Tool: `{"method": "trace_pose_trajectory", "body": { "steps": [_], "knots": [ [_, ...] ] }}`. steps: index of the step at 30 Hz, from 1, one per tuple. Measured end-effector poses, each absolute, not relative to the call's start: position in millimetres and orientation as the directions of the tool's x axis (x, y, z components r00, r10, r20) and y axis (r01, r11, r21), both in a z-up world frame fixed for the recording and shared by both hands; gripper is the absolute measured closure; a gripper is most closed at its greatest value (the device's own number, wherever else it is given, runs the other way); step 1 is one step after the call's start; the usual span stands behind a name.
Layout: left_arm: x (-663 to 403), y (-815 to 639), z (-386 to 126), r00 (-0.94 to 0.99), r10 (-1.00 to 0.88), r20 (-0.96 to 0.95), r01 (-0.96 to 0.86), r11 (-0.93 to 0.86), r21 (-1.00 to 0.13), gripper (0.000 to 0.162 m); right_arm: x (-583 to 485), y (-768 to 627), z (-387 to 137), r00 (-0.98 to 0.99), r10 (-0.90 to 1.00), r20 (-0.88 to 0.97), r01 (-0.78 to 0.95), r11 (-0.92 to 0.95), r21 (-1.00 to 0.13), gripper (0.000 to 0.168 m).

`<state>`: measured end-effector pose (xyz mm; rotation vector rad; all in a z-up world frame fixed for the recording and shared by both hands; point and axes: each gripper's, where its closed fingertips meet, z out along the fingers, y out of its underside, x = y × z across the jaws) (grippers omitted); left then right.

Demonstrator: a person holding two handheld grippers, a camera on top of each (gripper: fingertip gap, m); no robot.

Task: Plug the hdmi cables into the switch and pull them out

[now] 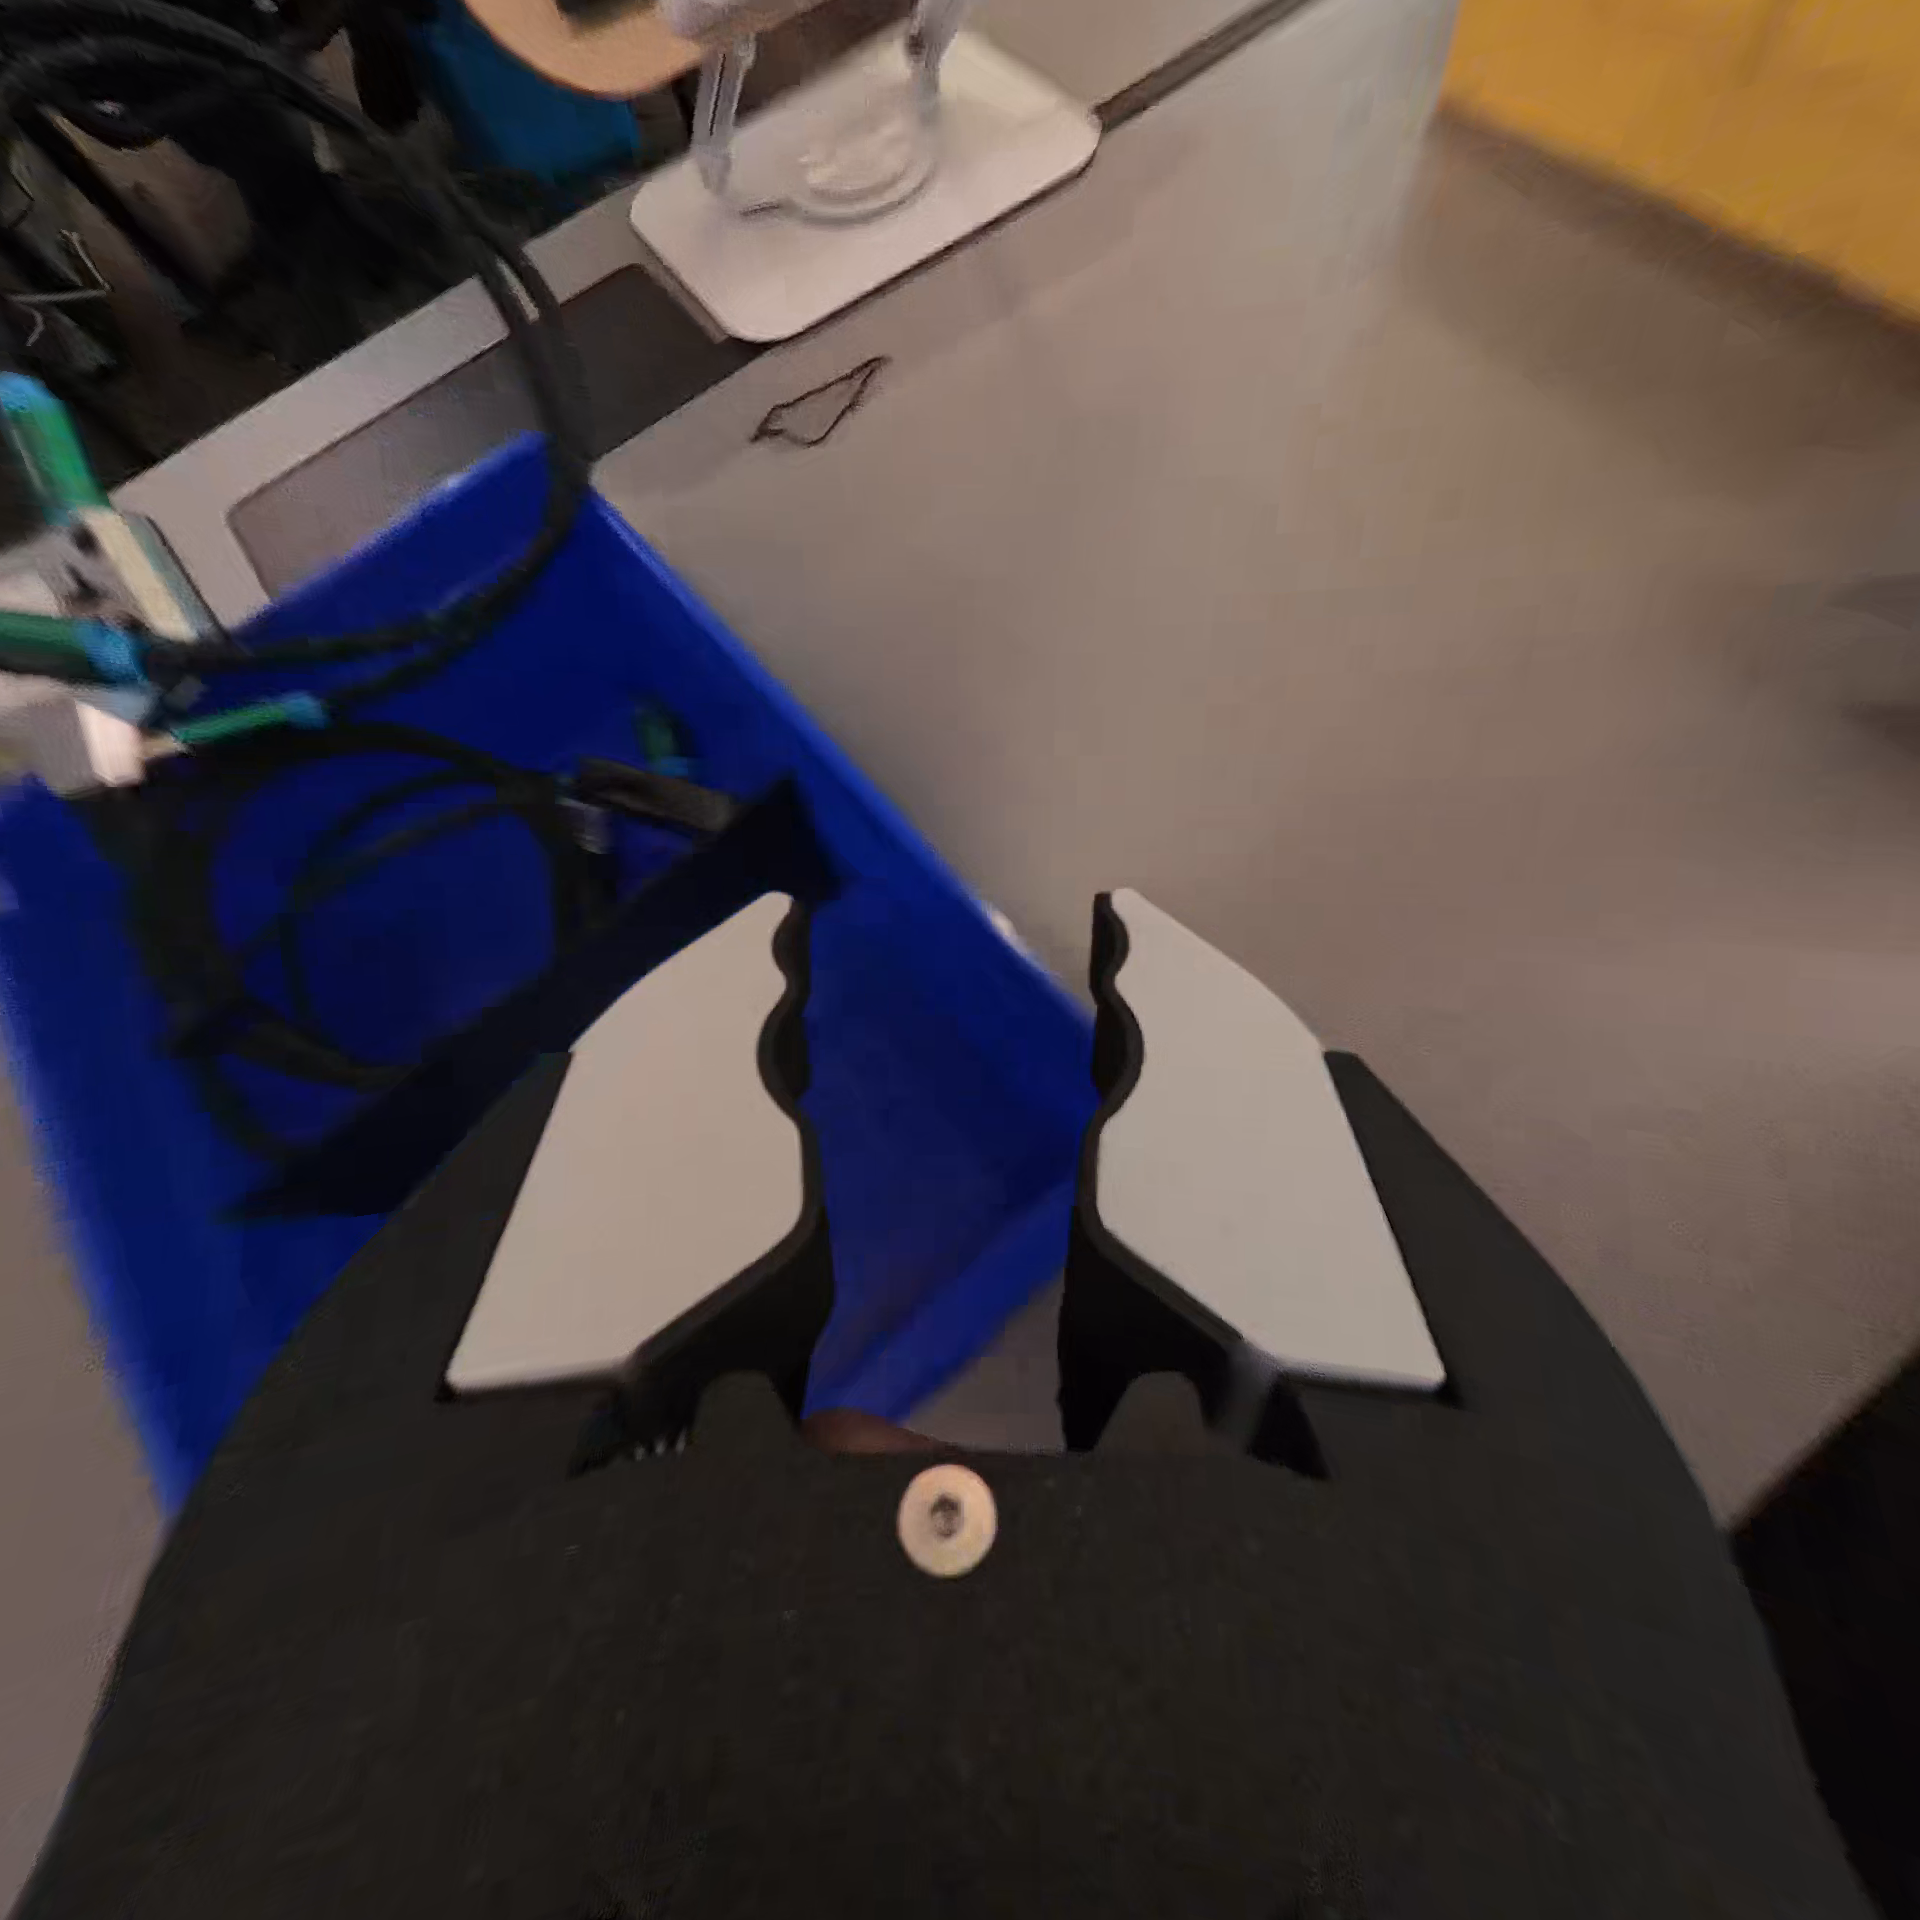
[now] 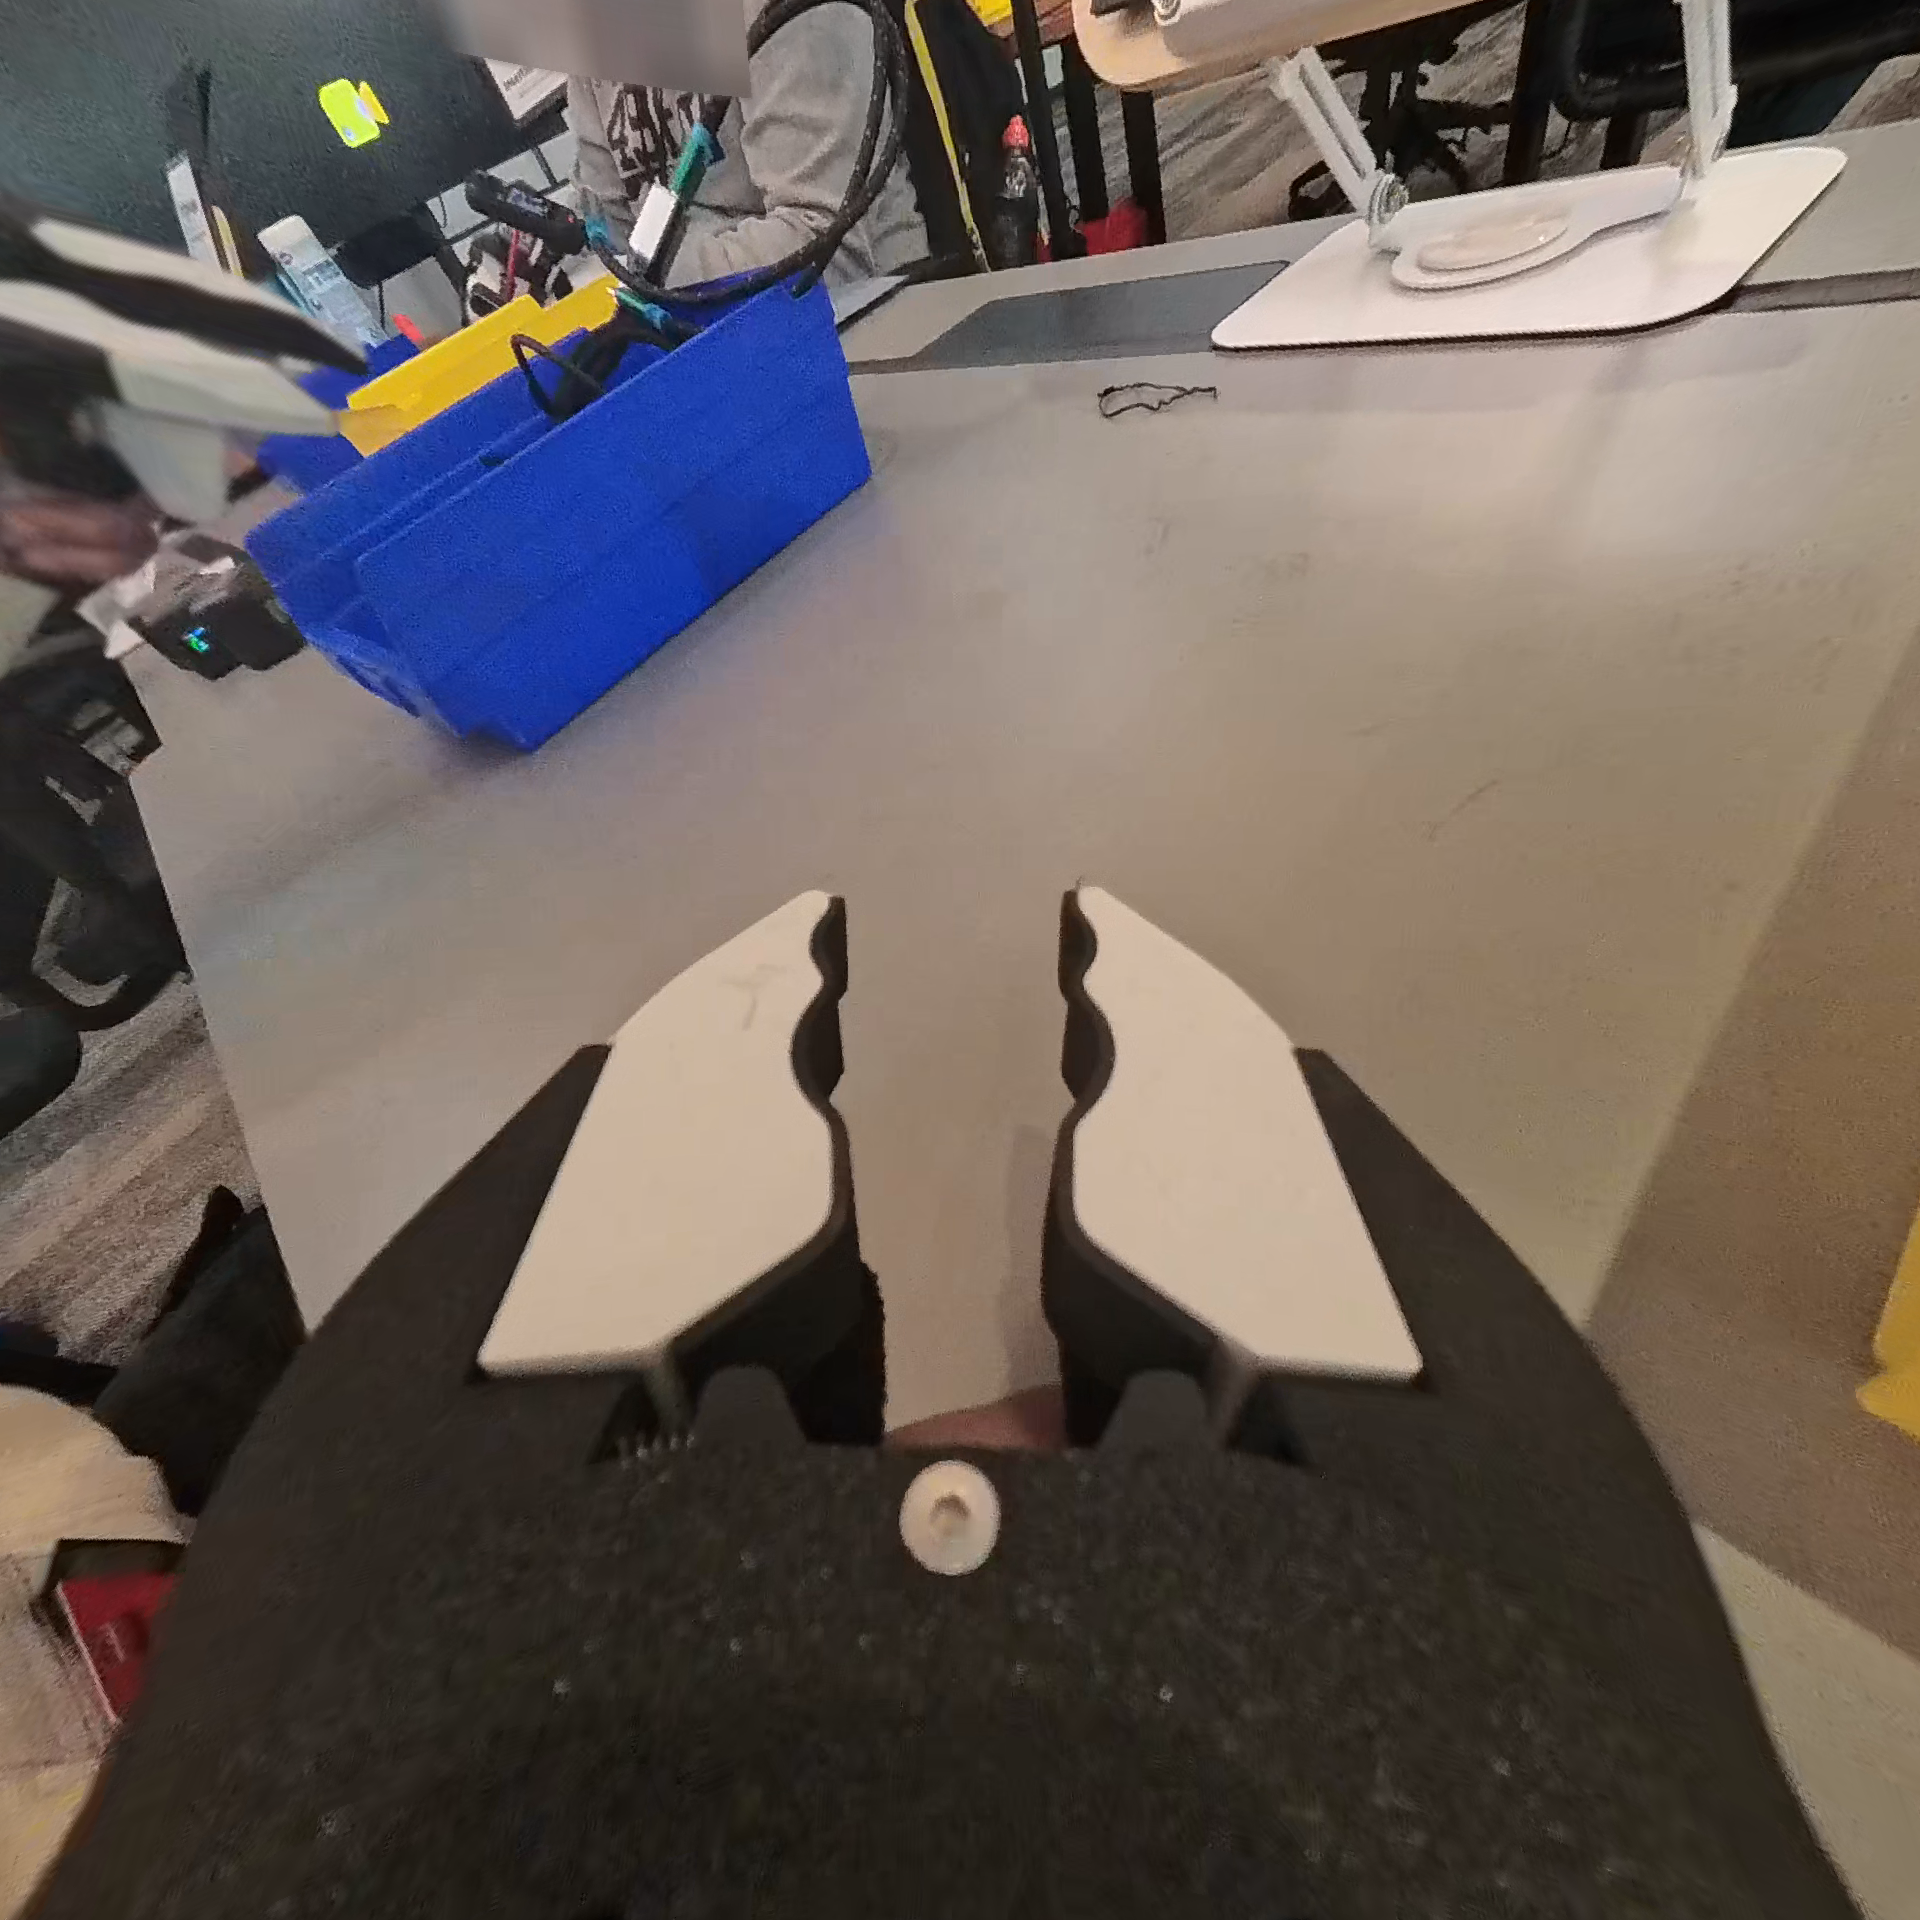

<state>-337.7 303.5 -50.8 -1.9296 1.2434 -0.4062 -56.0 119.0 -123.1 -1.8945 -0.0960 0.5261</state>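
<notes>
A blue bin (image 1: 914, 1039) stands on the grey table (image 1: 1351, 727) and holds coiled black HDMI cables (image 1: 343, 935) with teal plugs. A silver switch (image 1: 104, 582) with teal plugs in it sits at the bin's far left rim, blurred, and a black braided cable (image 1: 530, 312) rises from it. My left gripper (image 1: 940, 914) is open and empty, above the bin's right wall. My right gripper (image 2: 954, 904) is open and empty above bare table, well to the right of the bin (image 2: 582, 520). In the right wrist view the switch (image 2: 655, 223) shows above the bin's far end.
A white stand base (image 2: 1527, 249) sits at the table's back right; it also shows in the left wrist view (image 1: 862, 197). A small black thread loop (image 2: 1153, 400) lies on the table. A yellow bin (image 2: 468, 364) and a black device (image 2: 218, 623) are beside the blue bin. A person stands behind. Tip to tip, the grippers are about 35 cm apart.
</notes>
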Motion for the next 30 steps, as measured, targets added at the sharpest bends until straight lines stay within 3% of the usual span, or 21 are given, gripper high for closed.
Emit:
{"method": "trace_pose_trajectory", "body": {
  "steps": [5,9,10,11,12,17,21,25,30],
  "knots": [
    [-329,384,-73,0.241,-0.943,-0.23,-0.878,-0.111,-0.466,0.106,-64,117,-123,0.88,0.348,-0.323,-0.171,-0.403,-0.899,0.133],
    [-345,421,-112,0.137,-0.97,-0.201,-0.988,-0.12,-0.095,0.111,-68,117,-125,0.875,0.357,-0.327,-0.165,-0.415,-0.894,0.133],
    [-350,422,-120,0.123,-0.978,-0.17,-0.992,-0.119,-0.035,0.121,-69,117,-125,0.872,0.36,-0.331,-0.168,-0.415,-0.894,0.133],
    [-352,418,-125,0.114,-0.987,-0.108,-0.993,-0.115,-0.002,0.15,-69,115,-125,0.871,0.361,-0.333,-0.169,-0.416,-0.894,0.133],
    [-351,415,-124,0.11,-0.991,-0.072,-0.994,-0.11,-0.005,0.158,-69,114,-125,0.872,0.36,-0.331,-0.167,-0.417,-0.894,0.134],
    [-349,412,-82,0.112,-0.991,-0.078,-0.977,-0.096,-0.192,0.159,-62,110,-126,0.883,0.34,-0.325,-0.171,-0.413,-0.895,0.135],
    [-351,395,-27,0.126,-0.991,0.053,-0.892,-0.136,-0.43,0.159,-60,110,-124,0.862,0.337,-0.378,-0.223,-0.417,-0.881,0.135],
    [-343,364,40,-0.004,-0.968,0.249,-0.675,-0.181,-0.715,0.159,-65,110,-120,0.839,0.352,-0.416,-0.257,-0.417,-0.872,0.136],
    [-357,363,116,-0.079,-0.956,0.284,-0.379,-0.235,-0.895,0.159,-73,112,-120,0.837,0.37,-0.403,-0.235,-0.421,-0.876,0.136]
  ]
}}
